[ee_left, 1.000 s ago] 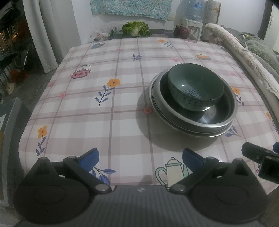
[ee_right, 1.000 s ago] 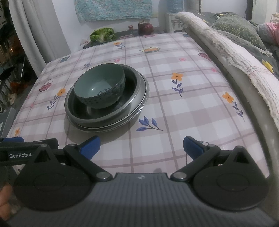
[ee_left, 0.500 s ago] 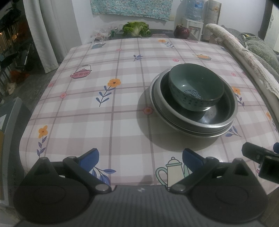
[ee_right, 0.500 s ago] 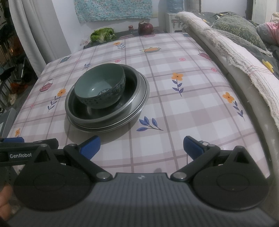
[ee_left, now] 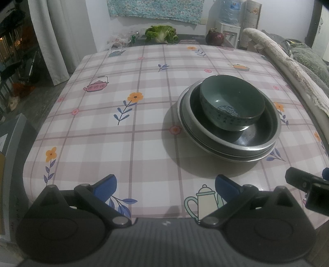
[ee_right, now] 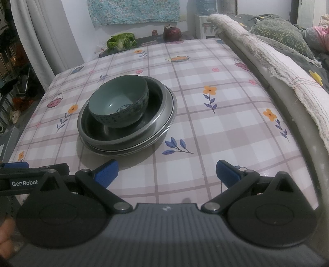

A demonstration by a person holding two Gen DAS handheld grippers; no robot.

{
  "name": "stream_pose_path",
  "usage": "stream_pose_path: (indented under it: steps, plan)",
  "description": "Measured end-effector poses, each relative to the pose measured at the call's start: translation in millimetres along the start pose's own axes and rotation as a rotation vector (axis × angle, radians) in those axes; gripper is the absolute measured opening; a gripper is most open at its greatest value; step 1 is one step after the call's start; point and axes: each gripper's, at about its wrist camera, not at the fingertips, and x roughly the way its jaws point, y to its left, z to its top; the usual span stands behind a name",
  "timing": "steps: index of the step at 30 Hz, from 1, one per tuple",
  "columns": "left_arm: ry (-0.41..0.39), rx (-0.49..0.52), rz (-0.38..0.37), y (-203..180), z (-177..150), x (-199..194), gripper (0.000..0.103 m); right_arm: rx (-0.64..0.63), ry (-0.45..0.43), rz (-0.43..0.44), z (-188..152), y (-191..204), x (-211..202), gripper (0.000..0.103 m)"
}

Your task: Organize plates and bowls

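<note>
Nothing moved; bowl (ee_left: 232, 104) stack mid-table, both grippers wide.

A home: patterned tablecloth (ee_left: 144, 115), curtain (ee_left: 55, 37), water dispenser (ee_left: 228, 18), bedding (ee_right: 283, 35) beside the table.

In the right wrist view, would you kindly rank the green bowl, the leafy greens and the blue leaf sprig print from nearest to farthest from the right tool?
1. Blue leaf sprig print, just ahead.
2. Green bowl, ahead-left, in stacked metal plates.
3. Leafy greens, beyond the table's far edge.
</note>
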Motion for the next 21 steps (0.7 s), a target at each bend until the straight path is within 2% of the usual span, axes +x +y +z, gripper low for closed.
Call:
stream_pose_path:
  steps: [21]
  plan:
    - [-0.003, -0.003, 0.002, 0.4, 1.5, -2.5, 0.102, 0.0, 0.0, 0.001, 1.4, 1.7, -1.0, 0.102]
